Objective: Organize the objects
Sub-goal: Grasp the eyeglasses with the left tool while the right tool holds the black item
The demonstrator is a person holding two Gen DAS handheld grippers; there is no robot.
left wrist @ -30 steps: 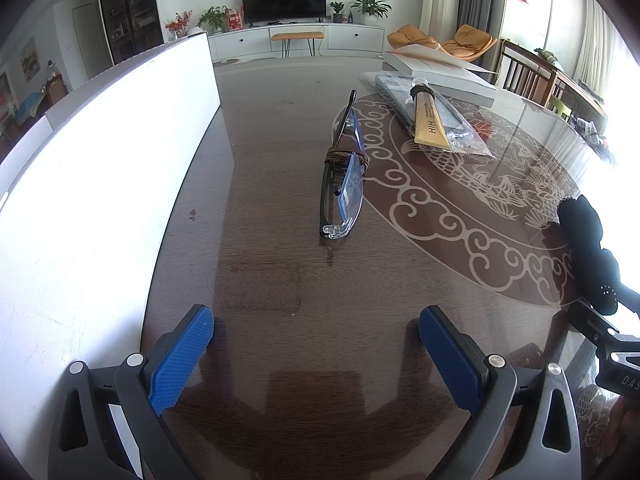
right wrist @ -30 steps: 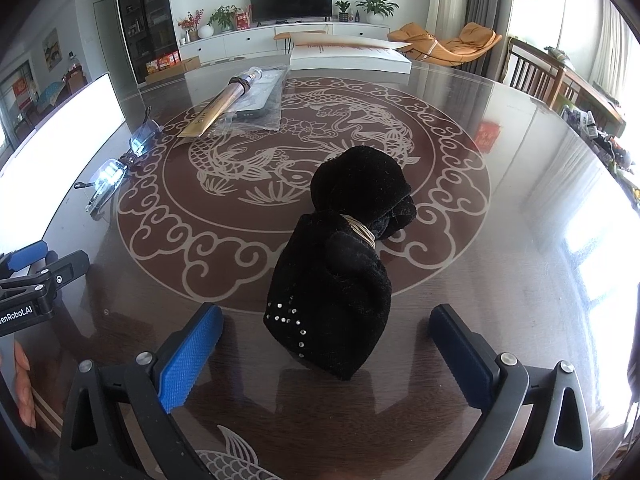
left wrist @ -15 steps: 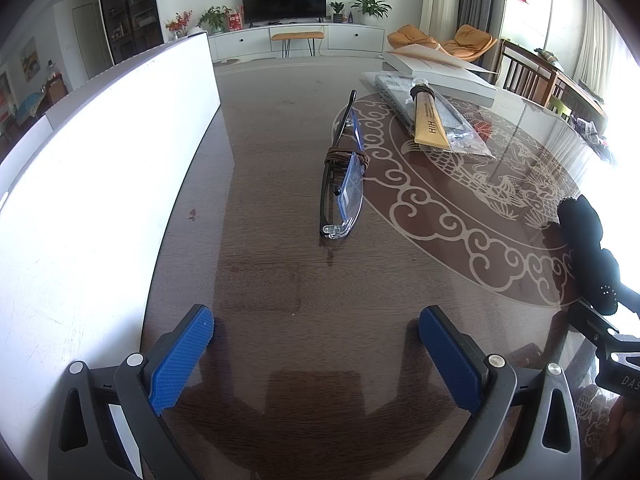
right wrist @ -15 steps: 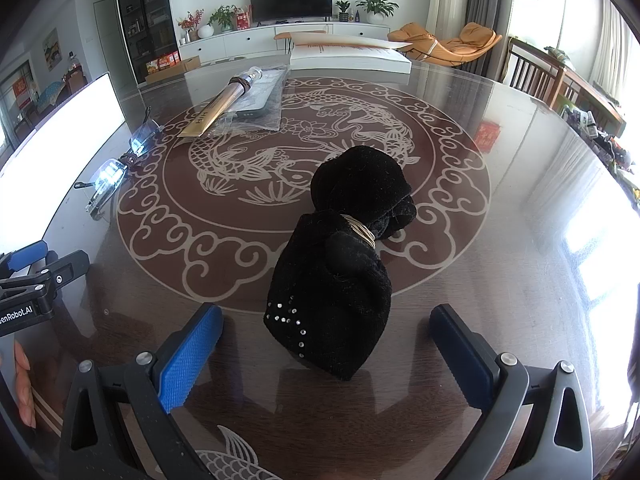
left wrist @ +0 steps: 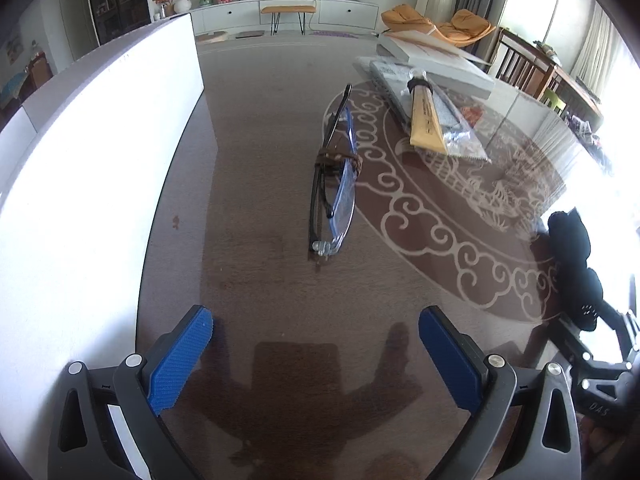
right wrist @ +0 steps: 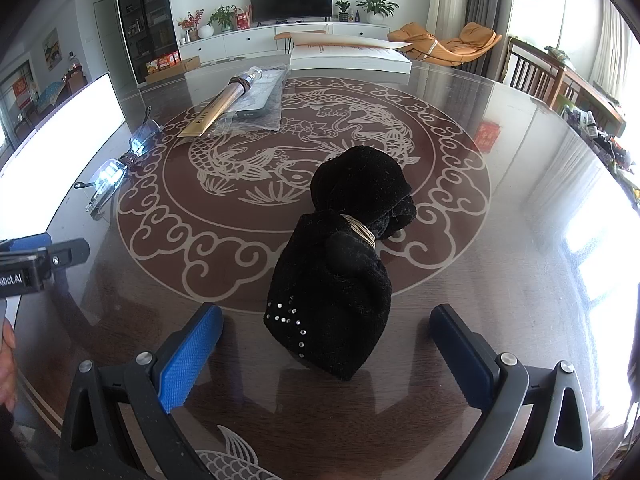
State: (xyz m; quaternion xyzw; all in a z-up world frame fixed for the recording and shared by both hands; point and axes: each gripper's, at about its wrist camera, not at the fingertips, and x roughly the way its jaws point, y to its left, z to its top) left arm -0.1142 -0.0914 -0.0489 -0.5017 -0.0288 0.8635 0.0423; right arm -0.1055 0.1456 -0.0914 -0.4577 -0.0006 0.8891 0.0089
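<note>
A black velvet pouch (right wrist: 340, 276) tied with a gold cord lies on the glass table, just ahead of my open, empty right gripper (right wrist: 326, 352). It also shows in the left wrist view (left wrist: 572, 256) at the right edge. Folded glasses (left wrist: 334, 188) with blue-tinted lenses and a brown cord lie ahead of my open, empty left gripper (left wrist: 316, 348); they show in the right wrist view (right wrist: 116, 168) at the left. A gold-wrapped stick (left wrist: 426, 120) lies on a clear plastic bag (right wrist: 260, 100) farther back.
A white open box (left wrist: 88, 168) stands along the table's left side. A flat white box (right wrist: 348, 60) sits at the far edge. The table (right wrist: 520, 200) has a round fish pattern under glass. Chairs (right wrist: 532, 72) stand at the right.
</note>
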